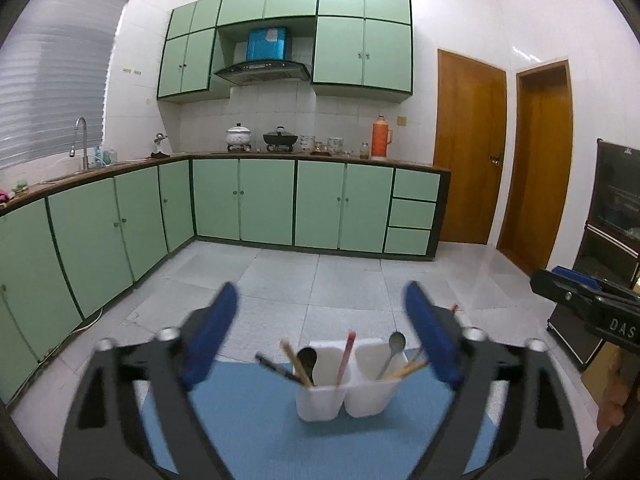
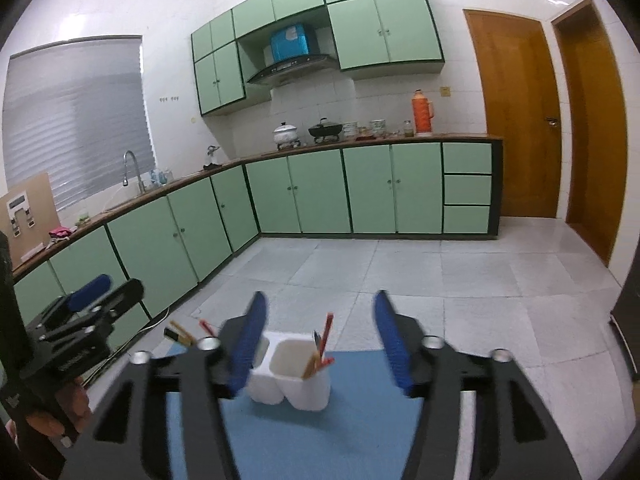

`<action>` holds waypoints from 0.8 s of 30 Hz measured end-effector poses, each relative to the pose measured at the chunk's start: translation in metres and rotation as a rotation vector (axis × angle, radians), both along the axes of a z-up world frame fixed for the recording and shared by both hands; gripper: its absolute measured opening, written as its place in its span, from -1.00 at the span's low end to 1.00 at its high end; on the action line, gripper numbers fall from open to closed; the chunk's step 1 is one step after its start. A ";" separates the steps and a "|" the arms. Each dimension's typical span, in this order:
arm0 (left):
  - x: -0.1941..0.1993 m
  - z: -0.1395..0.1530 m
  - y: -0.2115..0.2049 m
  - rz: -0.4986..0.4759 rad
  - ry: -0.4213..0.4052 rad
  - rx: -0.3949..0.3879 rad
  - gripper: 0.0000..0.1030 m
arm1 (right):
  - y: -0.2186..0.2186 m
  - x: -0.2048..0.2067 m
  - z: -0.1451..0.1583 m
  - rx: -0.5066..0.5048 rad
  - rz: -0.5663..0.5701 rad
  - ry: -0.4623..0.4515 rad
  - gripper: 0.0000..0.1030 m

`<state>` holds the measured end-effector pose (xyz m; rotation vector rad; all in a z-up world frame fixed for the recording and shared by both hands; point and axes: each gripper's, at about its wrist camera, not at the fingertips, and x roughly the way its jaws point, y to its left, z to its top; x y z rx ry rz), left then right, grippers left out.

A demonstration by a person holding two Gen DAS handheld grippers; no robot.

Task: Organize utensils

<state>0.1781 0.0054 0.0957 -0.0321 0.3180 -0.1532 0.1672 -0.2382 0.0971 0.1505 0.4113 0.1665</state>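
A white two-compartment utensil holder point(image 1: 340, 396) stands on a blue mat point(image 1: 248, 432). Its left cup holds wooden chopsticks point(image 1: 296, 364), a dark spoon point(image 1: 307, 360) and a pink-red chopstick point(image 1: 346, 356). Its right cup holds a metal spoon point(image 1: 394, 350) and more chopsticks point(image 1: 408, 368). My left gripper point(image 1: 320, 296) is open, its blue fingers wide on either side of the holder, nothing between them. In the right wrist view, the right gripper point(image 2: 320, 300) is open above the holder point(image 2: 296, 384), with nothing in it. A red chopstick point(image 2: 326, 332) sticks up from the near cup.
The mat point(image 2: 320, 440) lies on a grey table edge, with tiled floor beyond. Green cabinets point(image 1: 240, 200) line the far and left walls. Two wooden doors point(image 1: 468, 152) are at the right. The other gripper point(image 1: 580, 292) shows at the right edge; a hand point(image 2: 60, 408) holds the left one.
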 end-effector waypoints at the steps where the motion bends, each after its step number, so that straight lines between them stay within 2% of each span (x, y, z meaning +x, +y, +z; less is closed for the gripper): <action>1: -0.009 -0.001 0.001 0.005 -0.004 0.002 0.77 | 0.000 -0.009 -0.002 -0.003 -0.004 0.000 0.26; 4: -0.032 -0.008 0.002 -0.001 0.012 0.009 0.83 | 0.003 -0.037 -0.012 -0.003 -0.003 0.004 0.47; 7: -0.055 -0.016 0.004 0.001 0.032 0.023 0.85 | 0.007 -0.061 -0.021 -0.005 -0.001 0.015 0.55; 11: -0.086 -0.027 0.004 0.002 0.059 0.054 0.87 | 0.015 -0.091 -0.032 -0.049 -0.009 0.028 0.61; 15: -0.112 -0.033 0.008 -0.005 0.080 0.058 0.87 | 0.021 -0.116 -0.038 -0.034 0.011 0.042 0.65; 24: -0.173 -0.029 0.012 -0.022 0.056 0.055 0.88 | 0.037 -0.172 -0.032 -0.043 0.059 0.012 0.71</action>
